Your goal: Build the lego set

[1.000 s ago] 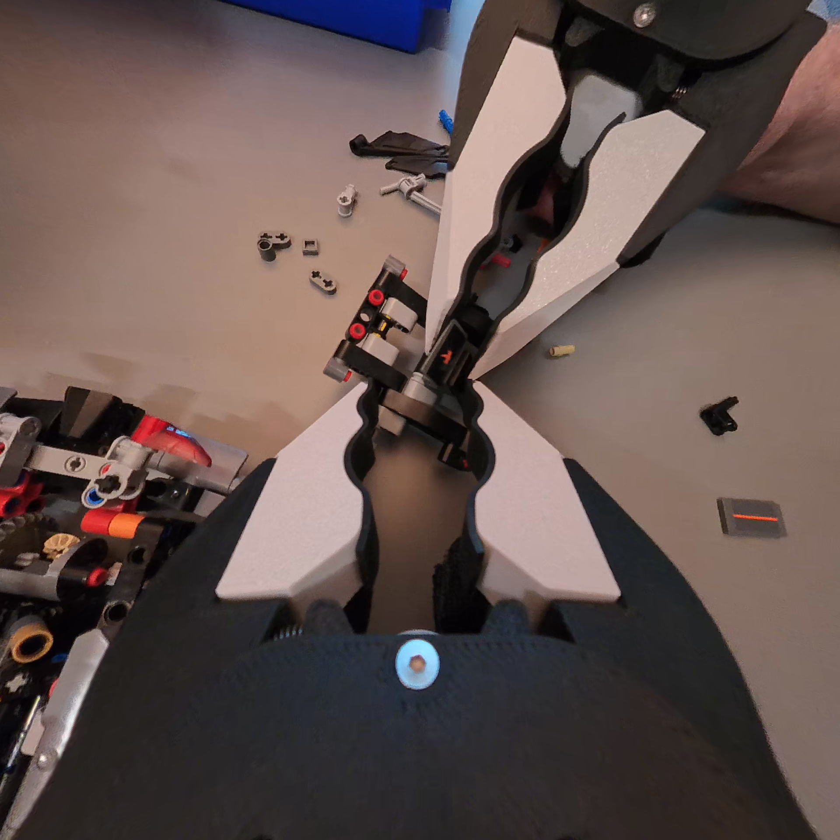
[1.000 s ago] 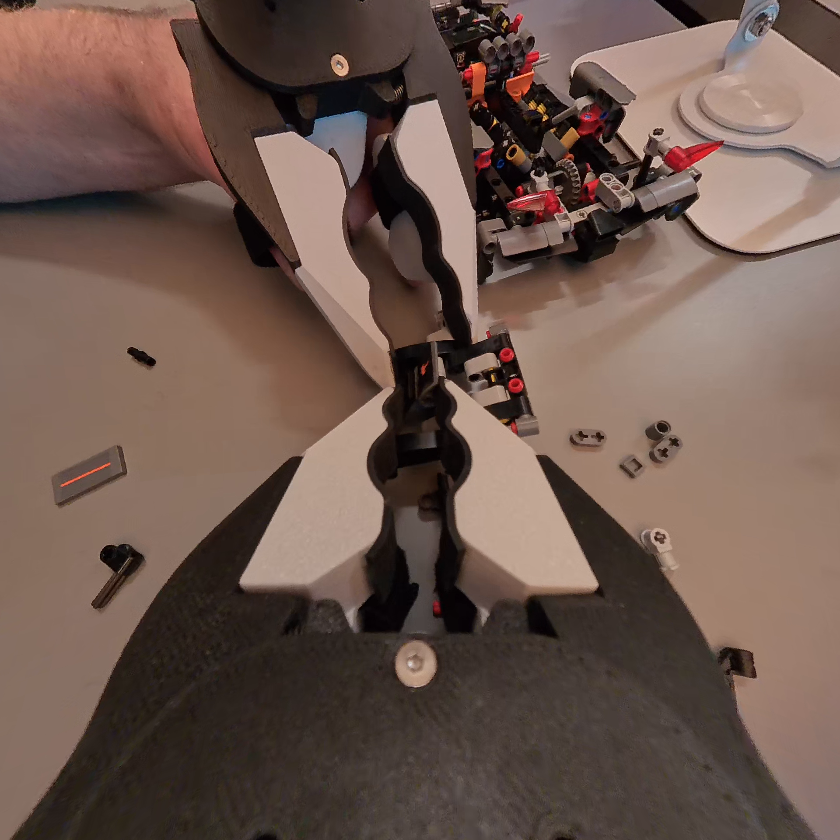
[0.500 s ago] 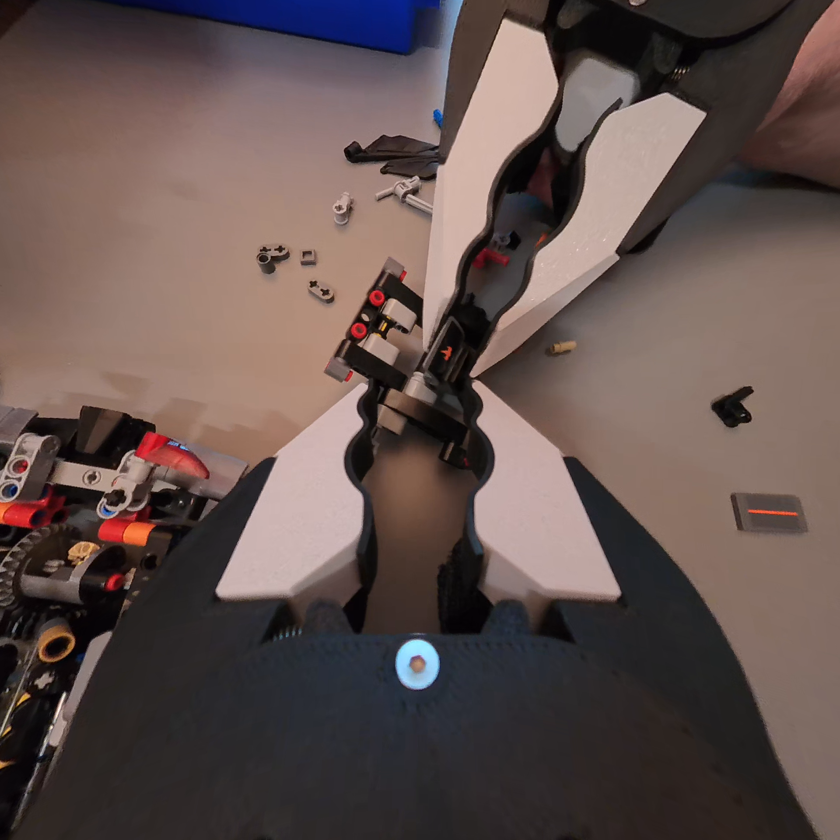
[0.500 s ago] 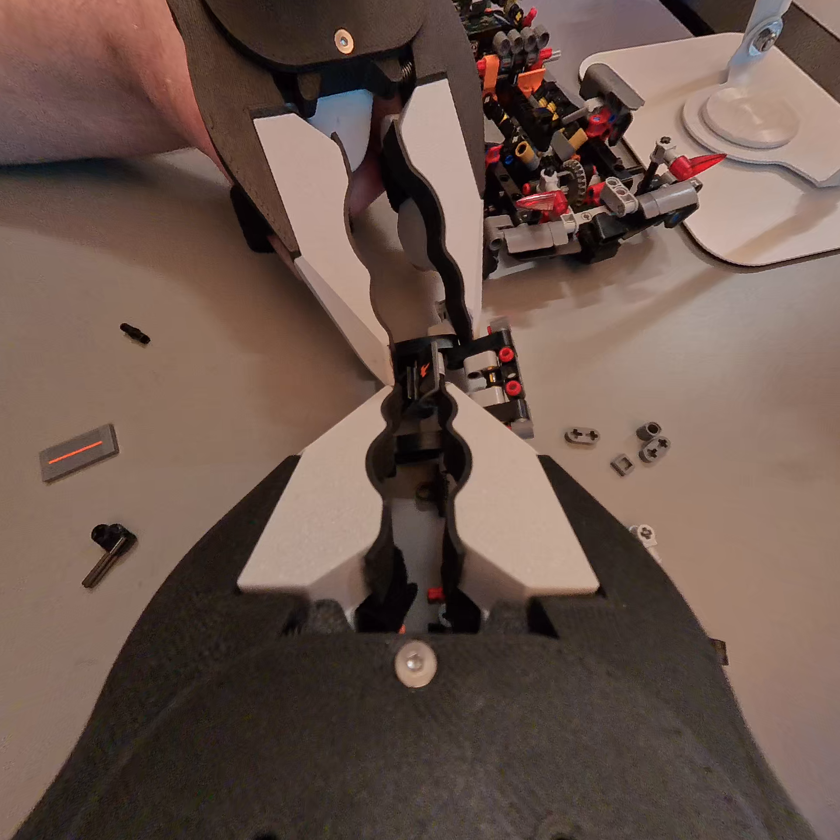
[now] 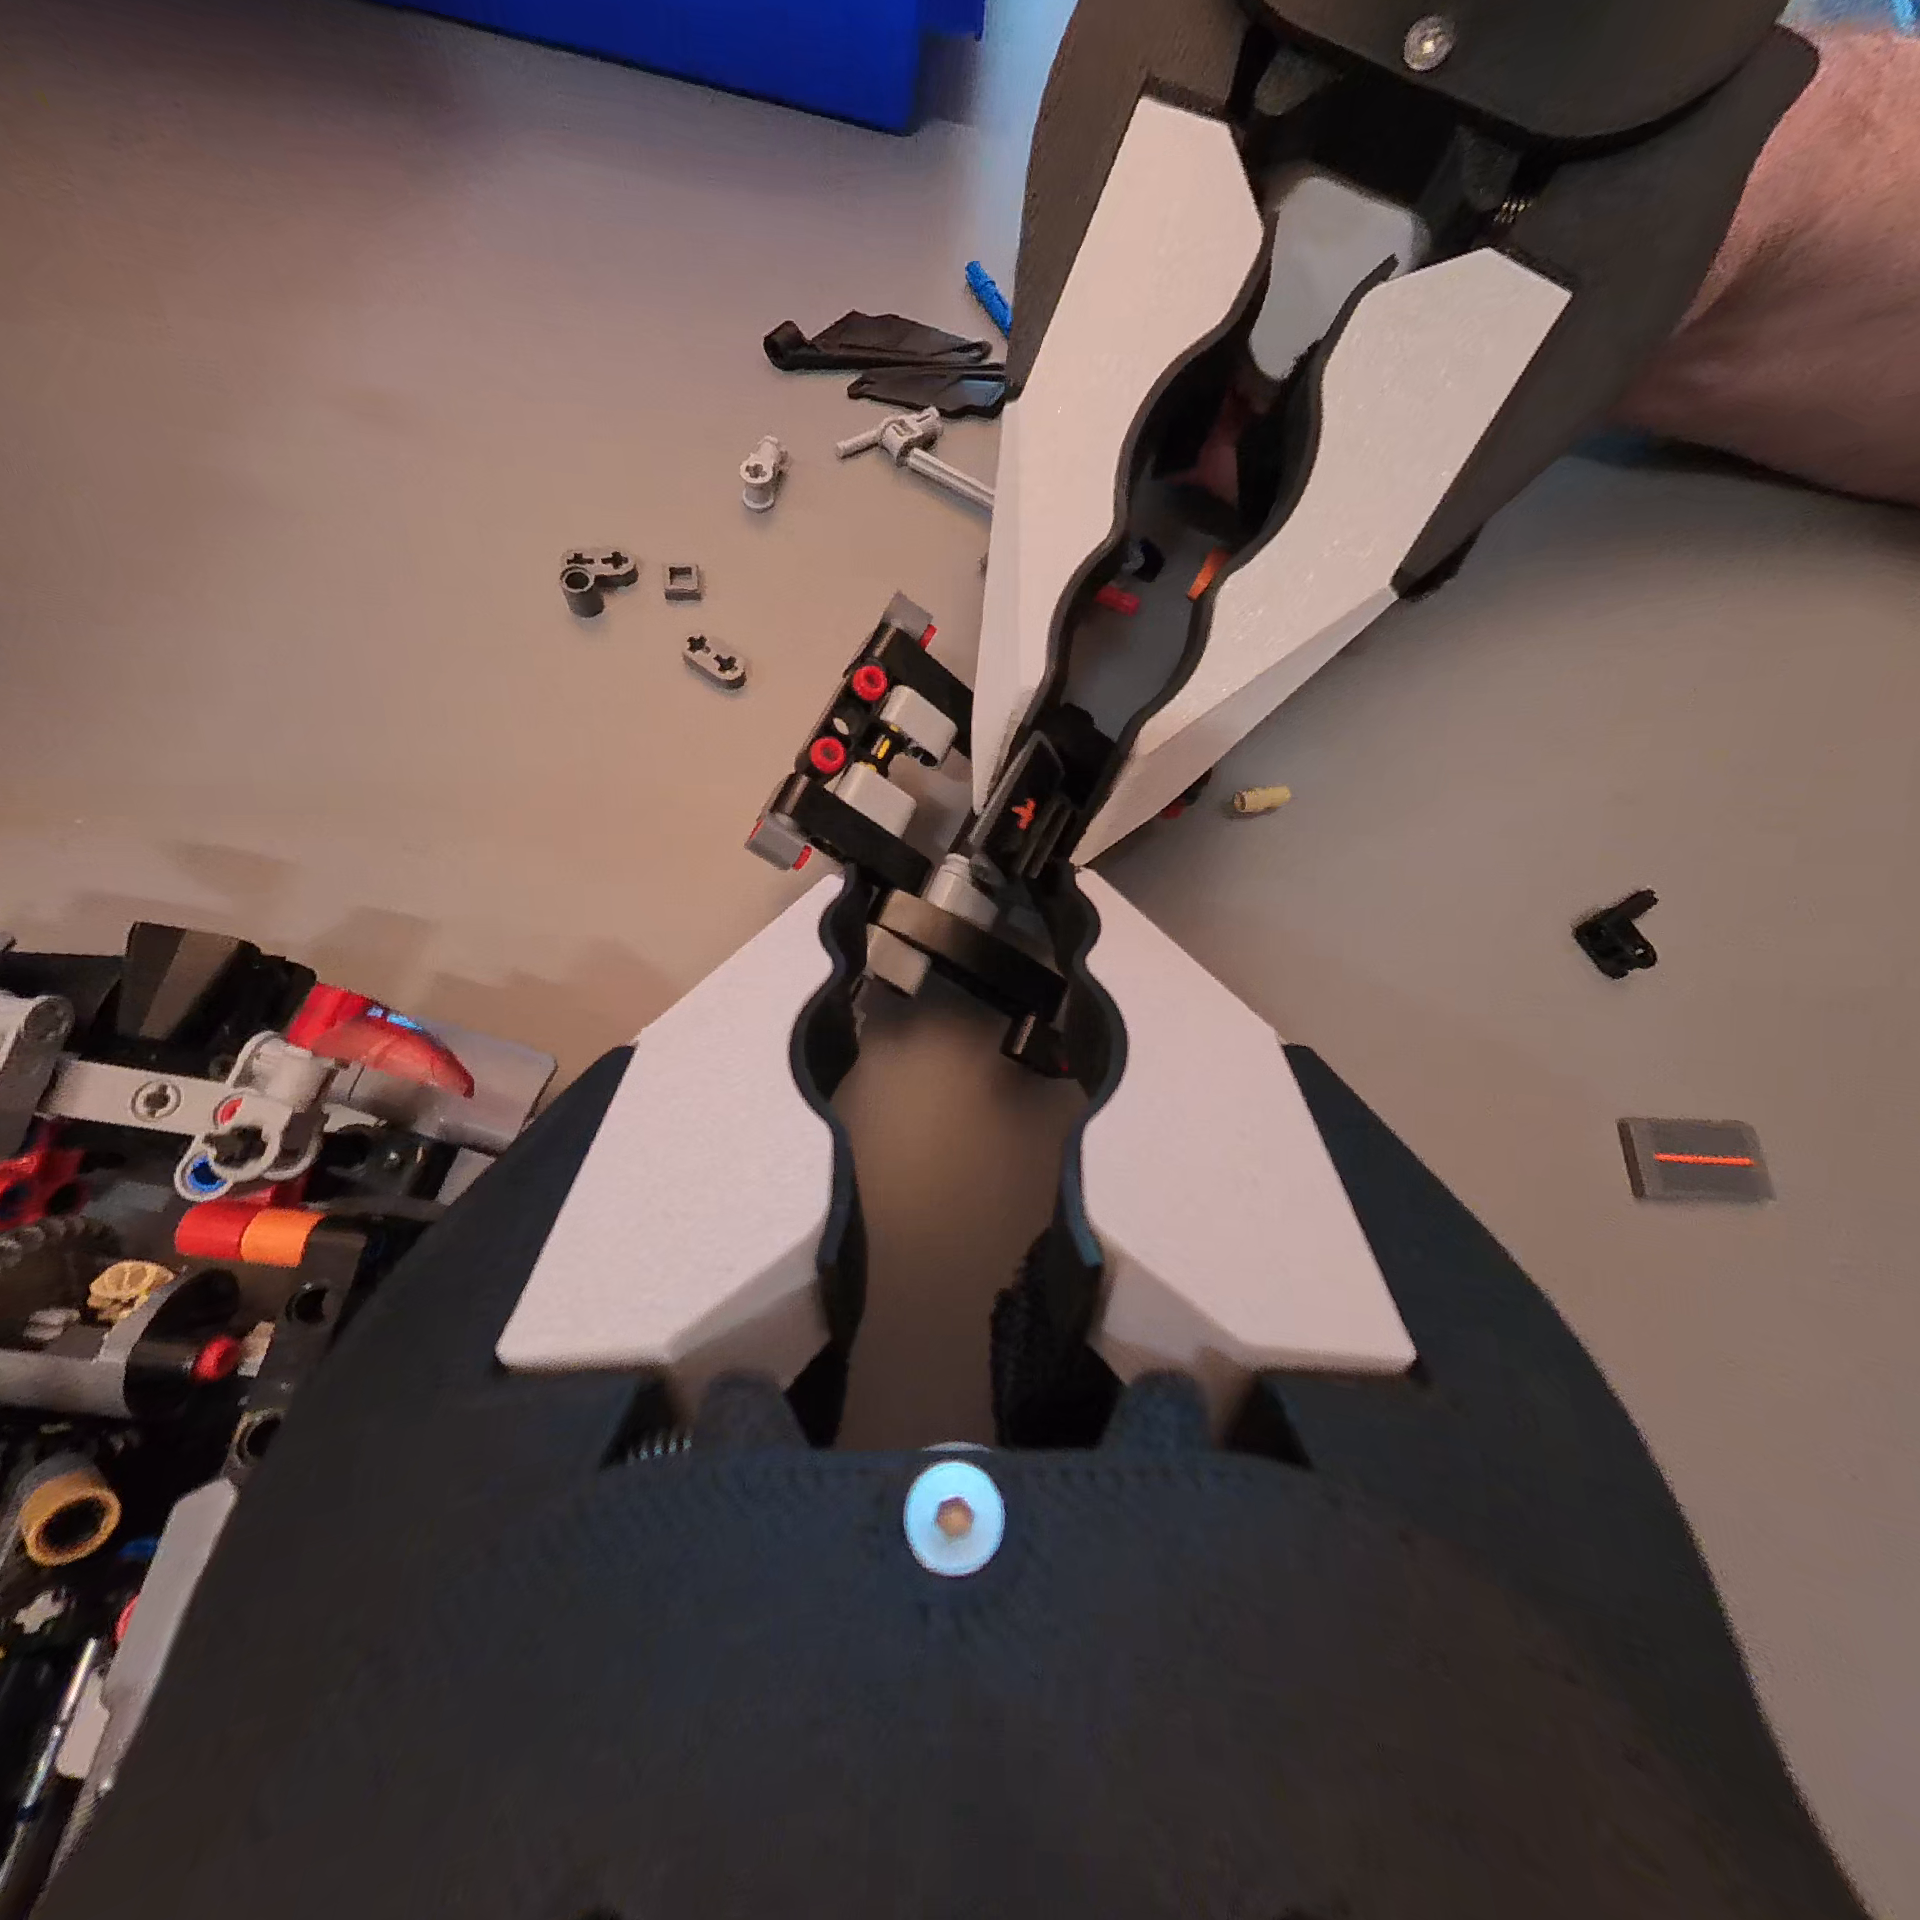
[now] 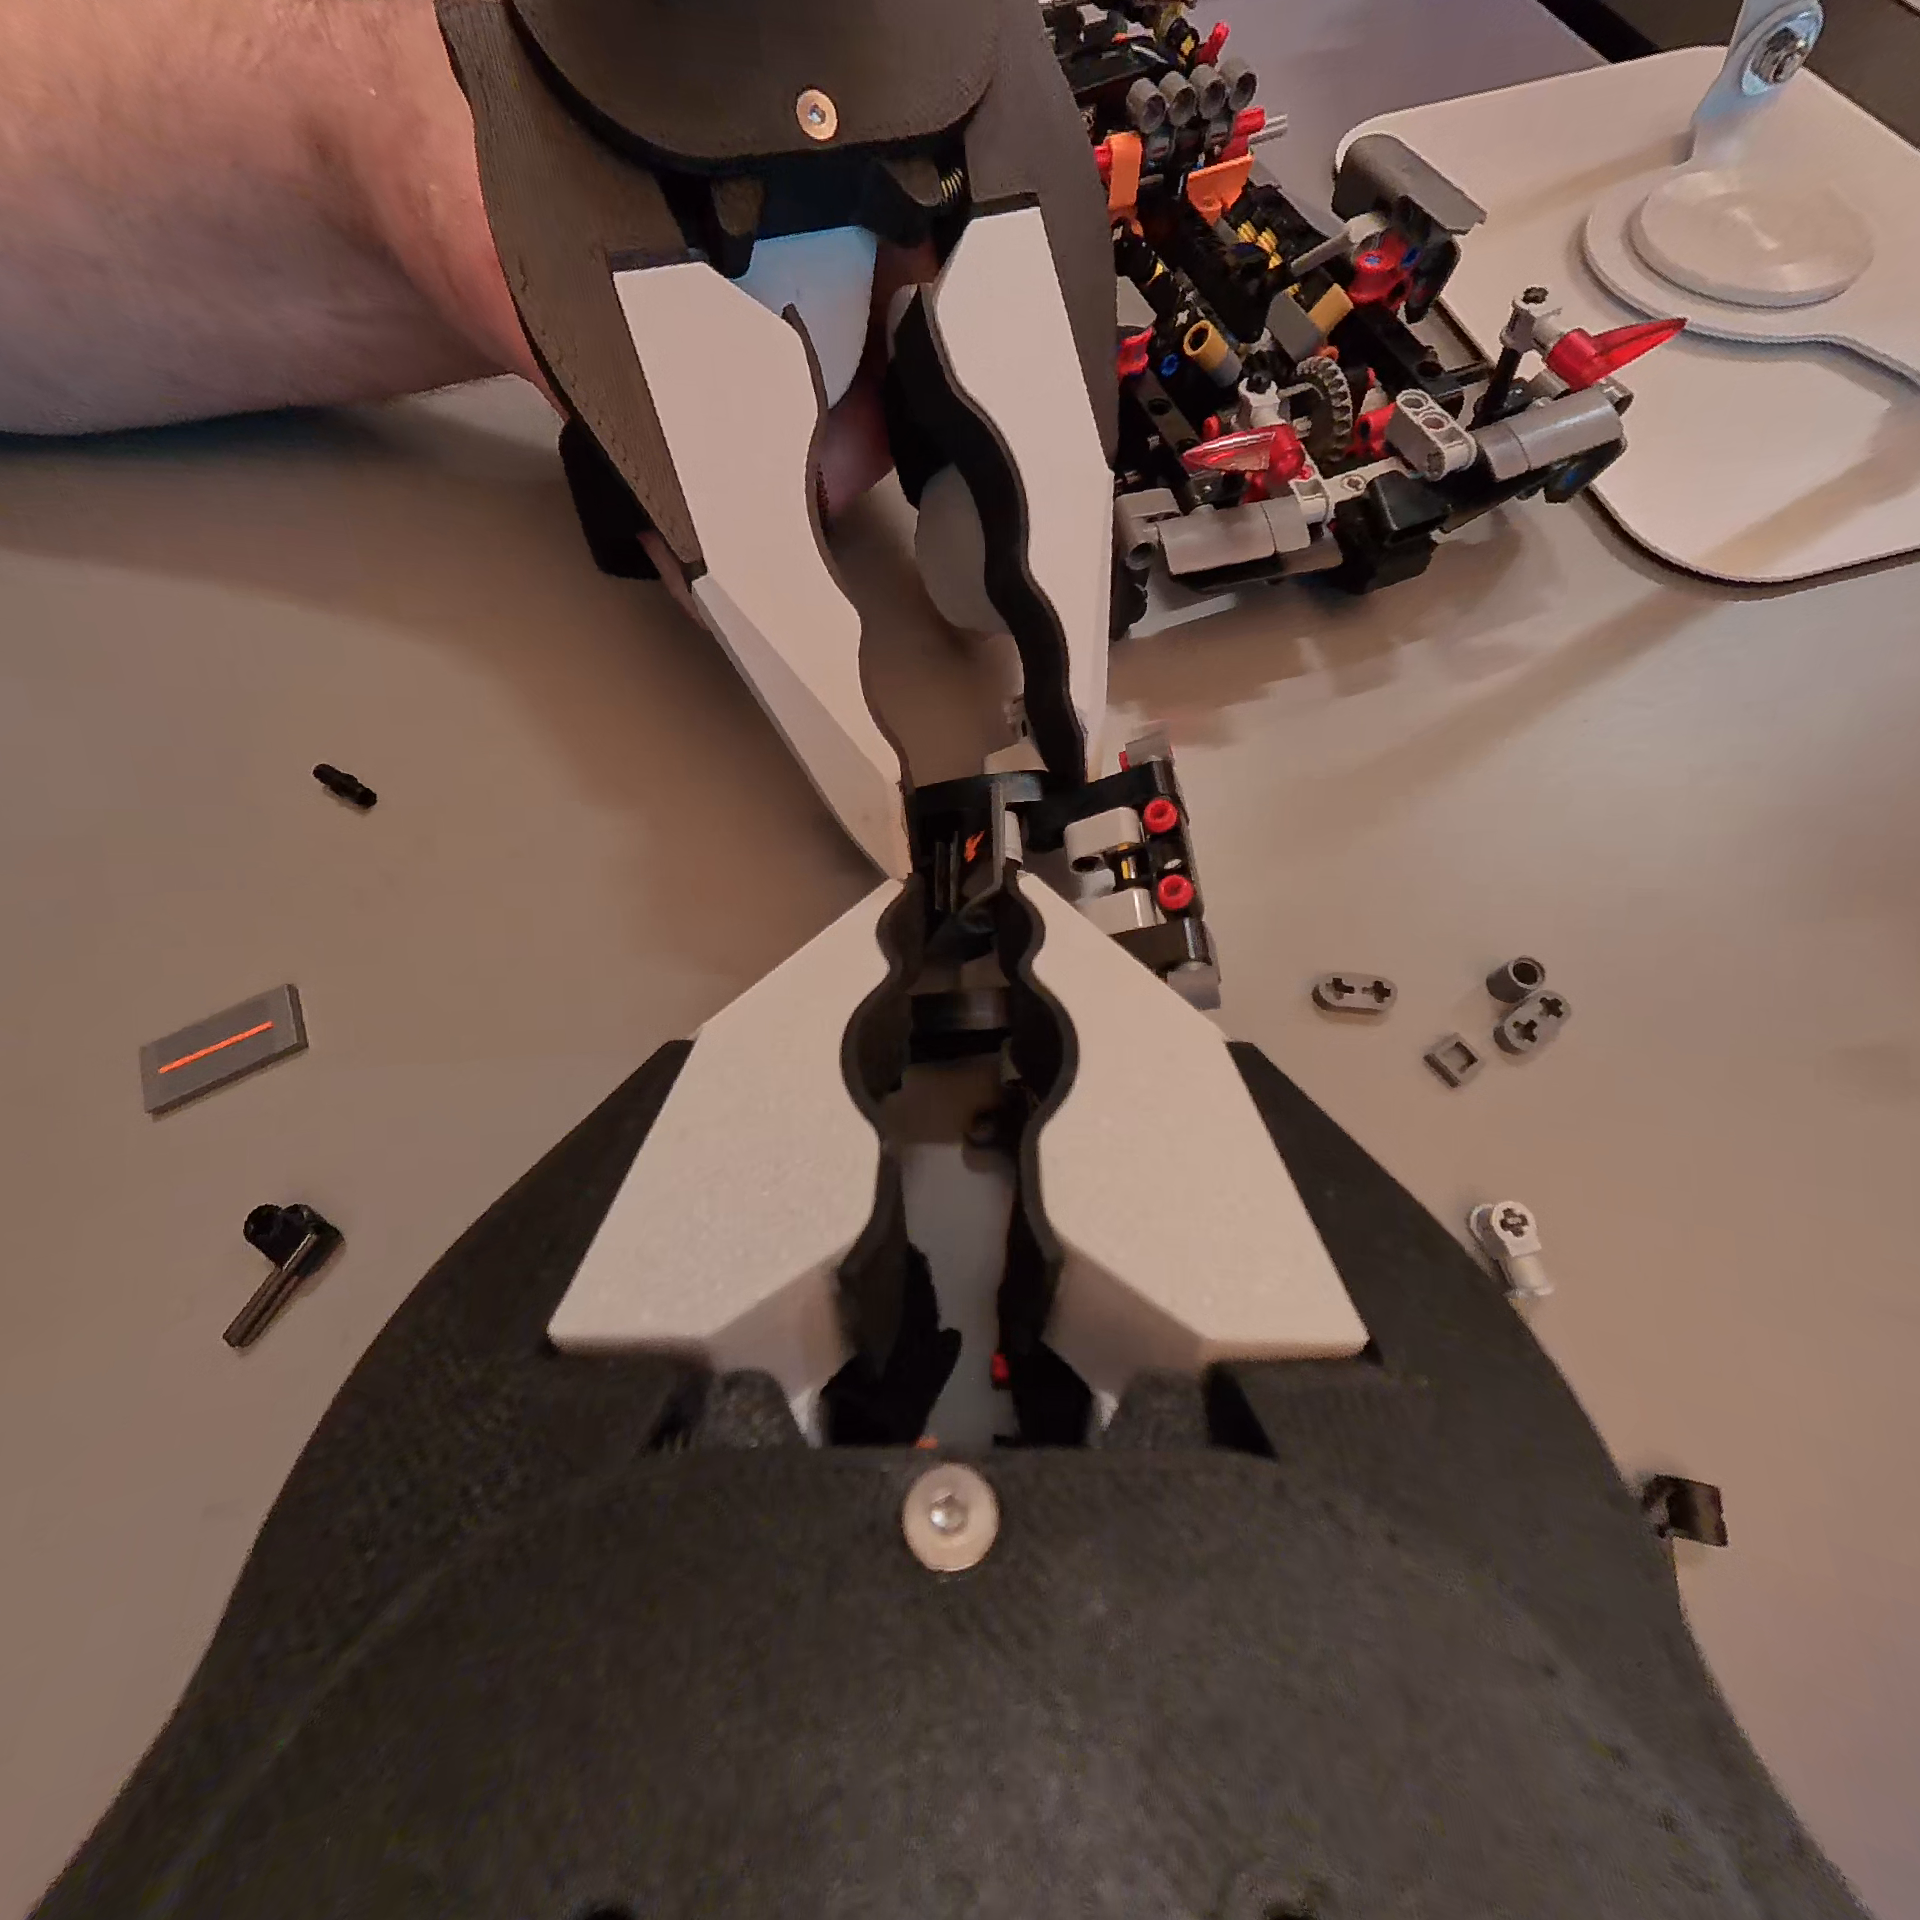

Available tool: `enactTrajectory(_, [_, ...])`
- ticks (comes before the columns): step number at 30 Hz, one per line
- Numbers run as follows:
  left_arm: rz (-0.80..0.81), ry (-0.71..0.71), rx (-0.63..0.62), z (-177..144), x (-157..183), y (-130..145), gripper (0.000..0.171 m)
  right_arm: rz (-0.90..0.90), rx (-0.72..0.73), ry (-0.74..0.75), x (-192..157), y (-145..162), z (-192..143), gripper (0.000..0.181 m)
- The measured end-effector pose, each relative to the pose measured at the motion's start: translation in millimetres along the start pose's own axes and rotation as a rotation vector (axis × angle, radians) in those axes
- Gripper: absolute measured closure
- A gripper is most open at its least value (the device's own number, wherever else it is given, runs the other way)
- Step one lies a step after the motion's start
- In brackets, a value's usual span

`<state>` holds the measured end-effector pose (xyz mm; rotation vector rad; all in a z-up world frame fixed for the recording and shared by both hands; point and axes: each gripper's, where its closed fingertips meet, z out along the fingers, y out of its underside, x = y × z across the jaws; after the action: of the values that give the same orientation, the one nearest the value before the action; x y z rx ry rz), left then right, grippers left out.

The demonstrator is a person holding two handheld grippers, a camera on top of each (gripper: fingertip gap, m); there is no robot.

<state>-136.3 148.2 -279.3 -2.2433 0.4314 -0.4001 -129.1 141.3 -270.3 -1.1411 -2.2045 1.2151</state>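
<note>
A small black and grey lego subassembly with red pins [image 5: 873,769] is held above the table between both grippers; it also shows in the right wrist view [image 6: 1143,873]. My left gripper [image 5: 956,904] is shut on its black and grey end. My right gripper [image 6: 961,894] is shut on a black piece with an orange mark [image 6: 961,847] at the subassembly's other end. In the left wrist view the right gripper [image 5: 1039,821] comes in from the upper right, tip to tip with mine. In the right wrist view the left gripper [image 6: 987,790] comes in from above.
The large lego car model [image 6: 1299,416] sits at the back right, partly on a white stand base [image 6: 1766,436]; it is at the lower left in the left wrist view [image 5: 208,1143]. Loose parts lie around: a grey tile with an orange line [image 5: 1694,1158], a black connector [image 5: 1616,930], small grey pieces [image 6: 1351,992]. A blue box [image 5: 727,52] stands at the far edge. From either gripper's tips it is about 15 centimetres to the black connector [image 5: 1616,930]. It is also in sight in the right wrist view [image 6: 292,1247].
Both grippers stay clamped on the subassembly and have shifted only slightly together. The left gripper looks a little closer in the right wrist view.
</note>
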Motion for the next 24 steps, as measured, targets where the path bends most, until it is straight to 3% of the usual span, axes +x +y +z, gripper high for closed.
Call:
enactTrajectory(9, [-0.039, 0.011, -0.003, 1, -2, -1, 0.138, 0.065, 0.005, -0.024, 3, -1, 0, 0.169])
enactTrajectory(11, [-0.047, 0.013, 0.007, 1, -3, 0, 0.137, 0.083, 0.020, -0.050, 2, -3, -2, 0.158])
enactTrajectory(20, [-0.072, 0.051, 0.043, -8, -3, -2, 0.140, 0.110, 0.105, -0.045, 17, -11, -34, 0.162])
enactTrajectory(24, [-0.085, 0.028, 0.062, -13, -10, -5, 0.139, 0.107, 0.053, -0.039, 19, -1, -31, 0.164])
